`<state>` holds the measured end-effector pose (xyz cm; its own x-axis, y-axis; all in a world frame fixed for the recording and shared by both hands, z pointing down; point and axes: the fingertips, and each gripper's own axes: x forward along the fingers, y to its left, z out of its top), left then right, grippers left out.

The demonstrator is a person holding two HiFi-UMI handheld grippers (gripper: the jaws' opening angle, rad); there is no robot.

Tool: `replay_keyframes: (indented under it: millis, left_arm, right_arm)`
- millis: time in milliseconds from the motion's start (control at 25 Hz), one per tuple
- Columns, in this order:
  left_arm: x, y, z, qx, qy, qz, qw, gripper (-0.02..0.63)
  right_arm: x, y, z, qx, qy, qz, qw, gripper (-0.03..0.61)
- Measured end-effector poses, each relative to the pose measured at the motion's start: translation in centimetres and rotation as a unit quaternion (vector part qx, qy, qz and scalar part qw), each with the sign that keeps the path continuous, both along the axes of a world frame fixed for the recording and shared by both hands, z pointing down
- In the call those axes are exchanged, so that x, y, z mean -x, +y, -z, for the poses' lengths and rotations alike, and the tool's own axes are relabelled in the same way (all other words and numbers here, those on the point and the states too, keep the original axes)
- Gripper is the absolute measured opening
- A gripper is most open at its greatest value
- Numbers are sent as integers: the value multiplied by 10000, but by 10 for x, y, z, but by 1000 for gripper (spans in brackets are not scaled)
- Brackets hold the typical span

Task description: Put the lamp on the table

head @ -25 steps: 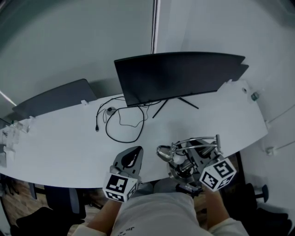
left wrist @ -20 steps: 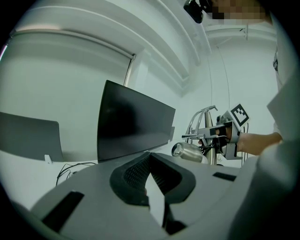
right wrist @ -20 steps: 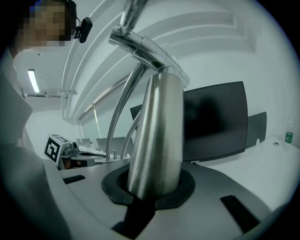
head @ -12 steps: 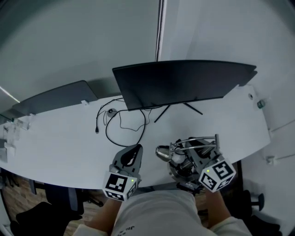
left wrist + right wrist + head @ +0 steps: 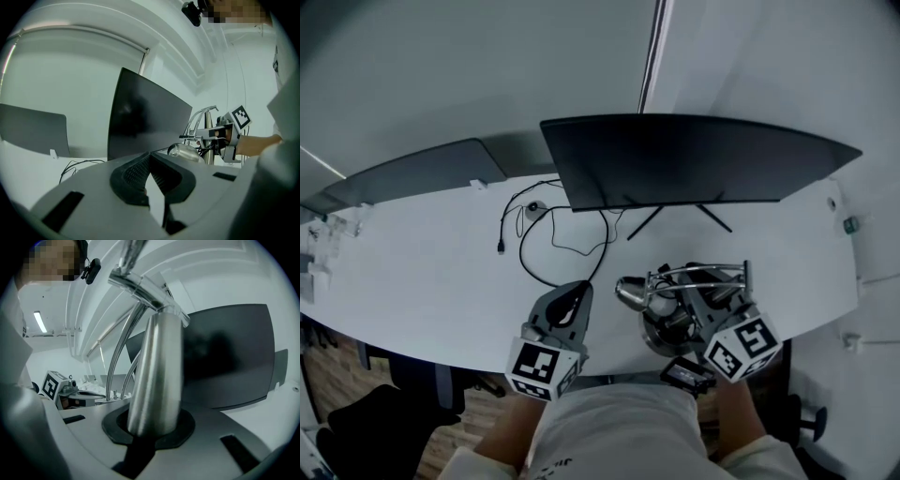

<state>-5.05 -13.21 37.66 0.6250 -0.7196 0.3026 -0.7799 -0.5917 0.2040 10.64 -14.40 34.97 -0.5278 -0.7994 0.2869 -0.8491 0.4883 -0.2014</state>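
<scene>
A chrome desk lamp [image 5: 661,328] with curved metal arms hangs over the near edge of the white table [image 5: 422,281]. Its bullet-shaped head [image 5: 630,291] points left. My right gripper [image 5: 684,307] is shut on the lamp's upright metal post [image 5: 157,371], which fills the space between the jaws [image 5: 152,427]. My left gripper [image 5: 578,295] hovers just left of the lamp over the table edge. Its jaws are shut with nothing in them [image 5: 150,157]. From the left gripper view the lamp head [image 5: 185,151] and the right gripper [image 5: 220,136] show to the right.
A wide curved black monitor [image 5: 694,164] stands at the back of the table on a thin-legged stand. A looped black cable [image 5: 553,246] lies in front of it, left of centre. A dark flat panel [image 5: 412,173] stands at the back left. Small items sit at the far left end [image 5: 323,244].
The head view has swung slightly to the right, so the monitor sits more to the right. Both grippers and the lamp keep almost the same places at the near table edge.
</scene>
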Motion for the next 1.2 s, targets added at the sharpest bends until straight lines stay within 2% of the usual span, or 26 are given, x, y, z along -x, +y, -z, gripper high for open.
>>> replay_keyframes:
  millis: [520, 960, 1200]
  left_arm:
    - [19, -21, -23, 185, 2, 293, 9994, 3]
    - [21, -24, -49, 399, -9, 265, 9989, 3]
    - [23, -21, -58, 580, -30, 278, 9979, 3]
  right_arm:
    - [21, -39, -33, 39, 29, 271, 9996, 67]
    - [36, -53, -67, 140, 1, 394, 9991, 67]
    - [41, -62, -79, 89, 152, 484, 9987, 67]
